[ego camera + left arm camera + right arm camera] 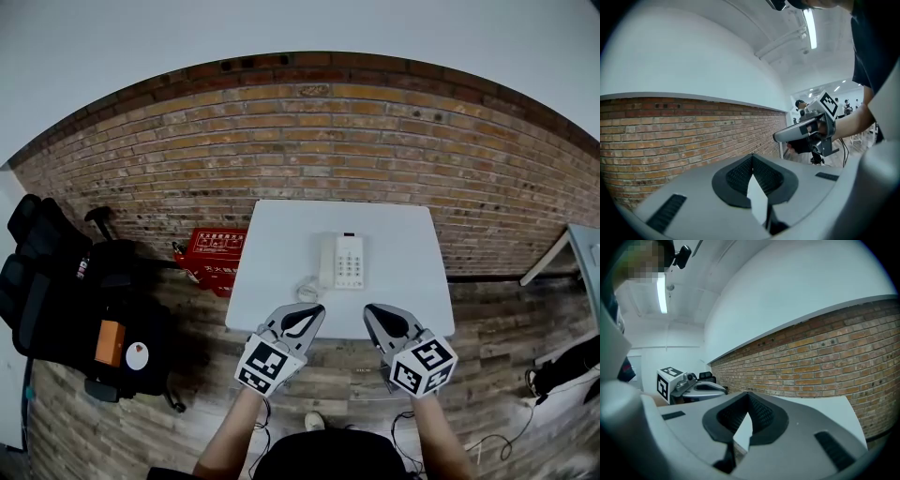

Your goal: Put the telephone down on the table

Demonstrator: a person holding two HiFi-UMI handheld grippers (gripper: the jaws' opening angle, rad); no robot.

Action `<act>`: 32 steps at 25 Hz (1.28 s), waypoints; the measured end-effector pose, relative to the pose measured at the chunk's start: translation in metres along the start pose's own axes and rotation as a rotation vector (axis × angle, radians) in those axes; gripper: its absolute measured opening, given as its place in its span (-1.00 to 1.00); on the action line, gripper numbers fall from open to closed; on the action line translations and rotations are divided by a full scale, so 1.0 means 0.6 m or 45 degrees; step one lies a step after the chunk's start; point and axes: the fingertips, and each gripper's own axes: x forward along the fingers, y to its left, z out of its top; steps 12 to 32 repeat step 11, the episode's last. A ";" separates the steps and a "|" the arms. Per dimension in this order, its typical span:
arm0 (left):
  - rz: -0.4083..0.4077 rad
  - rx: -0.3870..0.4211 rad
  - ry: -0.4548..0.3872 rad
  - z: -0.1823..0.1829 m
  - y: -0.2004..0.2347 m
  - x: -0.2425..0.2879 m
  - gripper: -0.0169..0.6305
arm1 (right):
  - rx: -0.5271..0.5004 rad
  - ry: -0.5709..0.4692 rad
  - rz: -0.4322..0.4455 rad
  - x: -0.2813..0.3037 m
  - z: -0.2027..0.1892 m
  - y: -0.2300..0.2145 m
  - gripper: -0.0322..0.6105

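Telephone (342, 262) on table (408, 281) — left claw (317, 309), right claw (371, 310) closed, empty

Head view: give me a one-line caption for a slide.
White telephone sits on the white table; left gripper and right gripper hover shut and empty at its near edge.

Layout goes like this: the left gripper (314, 308) and right gripper (372, 310) are side by side, tips over the near edge of the table (281, 244). The telephone (342, 261) sits on the table just ahead of them, lined up with the gap between the two. Its coiled cord (307, 289) lies on the table right in front of the left gripper, touching the telephone's left side. The wall (375, 141) runs behind the table's far edge. Left of the left gripper, a crate (211, 255) sits down beside the table, and a chair (56, 281) is further left still.
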 end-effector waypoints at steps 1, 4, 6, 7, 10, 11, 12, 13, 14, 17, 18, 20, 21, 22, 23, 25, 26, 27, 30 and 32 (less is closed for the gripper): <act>0.005 -0.007 -0.003 0.003 -0.001 0.000 -0.92 | 0.000 0.001 0.004 -0.003 0.001 -0.001 -0.86; 0.014 -0.027 -0.012 0.010 -0.009 0.001 -0.92 | 0.014 0.005 0.008 -0.010 0.001 -0.006 -0.86; 0.017 -0.041 -0.021 0.013 -0.016 0.001 -0.92 | 0.024 0.010 -0.001 -0.016 -0.001 -0.009 -0.86; 0.021 -0.041 -0.020 0.012 -0.019 0.001 -0.92 | 0.027 0.010 -0.001 -0.018 -0.002 -0.009 -0.86; 0.029 -0.038 -0.007 0.006 -0.025 0.001 -0.92 | 0.035 0.006 0.013 -0.022 -0.007 -0.010 -0.86; 0.031 -0.038 -0.002 0.004 -0.027 0.002 -0.92 | 0.039 0.004 0.018 -0.024 -0.009 -0.011 -0.86; 0.031 -0.038 -0.002 0.004 -0.027 0.002 -0.92 | 0.039 0.004 0.018 -0.024 -0.009 -0.011 -0.86; 0.031 -0.038 -0.002 0.004 -0.027 0.002 -0.92 | 0.039 0.004 0.018 -0.024 -0.009 -0.011 -0.86; 0.031 -0.038 -0.002 0.004 -0.027 0.002 -0.92 | 0.039 0.004 0.018 -0.024 -0.009 -0.011 -0.86; 0.031 -0.038 -0.002 0.004 -0.027 0.002 -0.92 | 0.039 0.004 0.018 -0.024 -0.009 -0.011 -0.86; 0.031 -0.038 -0.002 0.004 -0.027 0.002 -0.92 | 0.039 0.004 0.018 -0.024 -0.009 -0.011 -0.86; 0.031 -0.038 -0.002 0.004 -0.027 0.002 -0.92 | 0.039 0.004 0.018 -0.024 -0.009 -0.011 -0.86; 0.031 -0.038 -0.002 0.004 -0.027 0.002 -0.92 | 0.039 0.004 0.018 -0.024 -0.009 -0.011 -0.86; 0.031 -0.038 -0.002 0.004 -0.027 0.002 -0.92 | 0.039 0.004 0.018 -0.024 -0.009 -0.011 -0.86; 0.031 -0.038 -0.002 0.004 -0.027 0.002 -0.92 | 0.039 0.004 0.018 -0.024 -0.009 -0.011 -0.86; 0.031 -0.038 -0.002 0.004 -0.027 0.002 -0.92 | 0.039 0.004 0.018 -0.024 -0.009 -0.011 -0.86; 0.031 -0.038 -0.002 0.004 -0.027 0.002 -0.92 | 0.039 0.004 0.018 -0.024 -0.009 -0.011 -0.86; 0.031 -0.038 -0.002 0.004 -0.027 0.002 -0.92 | 0.039 0.004 0.018 -0.024 -0.009 -0.011 -0.86; 0.031 -0.038 -0.002 0.004 -0.027 0.002 -0.92 | 0.039 0.004 0.018 -0.024 -0.009 -0.011 -0.86; 0.031 -0.038 -0.002 0.004 -0.027 0.002 -0.92 | 0.039 0.004 0.018 -0.024 -0.009 -0.011 -0.86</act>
